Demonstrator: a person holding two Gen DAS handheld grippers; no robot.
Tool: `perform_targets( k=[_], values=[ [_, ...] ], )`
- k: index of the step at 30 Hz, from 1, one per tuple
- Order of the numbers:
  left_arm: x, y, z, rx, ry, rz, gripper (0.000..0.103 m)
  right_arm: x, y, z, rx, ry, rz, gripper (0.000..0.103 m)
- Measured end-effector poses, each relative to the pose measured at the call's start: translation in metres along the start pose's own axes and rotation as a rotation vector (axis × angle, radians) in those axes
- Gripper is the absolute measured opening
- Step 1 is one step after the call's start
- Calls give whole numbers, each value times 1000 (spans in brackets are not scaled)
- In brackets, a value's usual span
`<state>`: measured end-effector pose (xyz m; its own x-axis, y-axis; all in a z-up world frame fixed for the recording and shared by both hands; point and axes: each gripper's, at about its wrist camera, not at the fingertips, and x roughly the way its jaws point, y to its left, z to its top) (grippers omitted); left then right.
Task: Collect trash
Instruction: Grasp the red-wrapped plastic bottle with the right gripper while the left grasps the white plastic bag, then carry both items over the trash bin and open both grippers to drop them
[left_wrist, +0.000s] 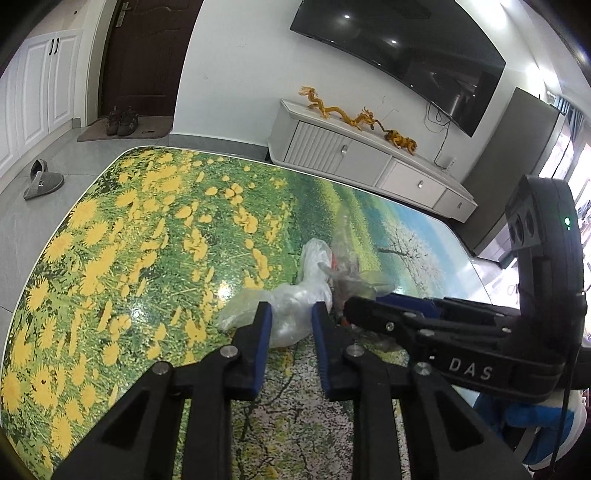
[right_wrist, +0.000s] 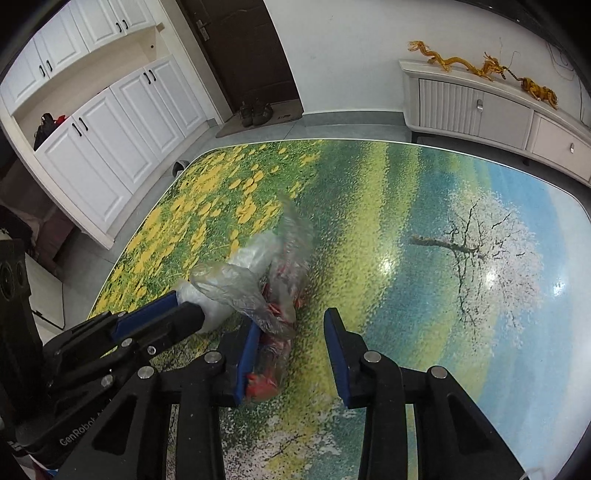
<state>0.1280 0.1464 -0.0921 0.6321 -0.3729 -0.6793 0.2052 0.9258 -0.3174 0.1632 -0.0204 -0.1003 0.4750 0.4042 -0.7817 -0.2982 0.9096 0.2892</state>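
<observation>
Centrally, left gripper (left_wrist: 291, 314) jaws straddling white bag (left_wrist: 295, 314), right gripper (right_wrist: 291, 325) jaws open beside red-flecked wrapper (right_wrist: 284, 295)

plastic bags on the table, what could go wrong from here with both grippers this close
1. The left gripper is open around the white plastic bag, and the thin film could slip out as the jaws close.
2. The right gripper is open, with the clear wrapper with red scraps beside its left finger, not between the fingers; closing here may miss it.
3. Both grippers crowd the same pile, so their fingers could collide.
</observation>
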Motion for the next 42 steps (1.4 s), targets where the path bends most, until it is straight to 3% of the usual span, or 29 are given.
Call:
perform_targets(
  k=[4,6,15,20,30,36,37,42],
  values=[
    [-7,-1,-2,-2,-7,11,19,0,9,-5,-41,5,-7,30],
    [-12,-1,-2,-7,-14,18,18,1,14,-8,-58,11,-5,21],
    [-45,-12,-4,-4,-63,44,17,-21,10,-24,-45,-27,6,18],
    [-60,-32,-4,17,-91,26,15,-62,-8,-33,12,-107,3,18],
    [-86,-122,3,115,-158,-43,14,-173,-68,-56,136,-332,-80,18],
    [-85,-190,4,197,-177,-99,11,-218,-114,-80,233,-413,-140,18],
    [-84,-201,3,207,-175,-114,0,-223,-121,-83,251,-421,-146,18],
    [-72,-254,2,260,-146,-175,0,-244,-152,-100,320,-457,-189,18]
  ],
)
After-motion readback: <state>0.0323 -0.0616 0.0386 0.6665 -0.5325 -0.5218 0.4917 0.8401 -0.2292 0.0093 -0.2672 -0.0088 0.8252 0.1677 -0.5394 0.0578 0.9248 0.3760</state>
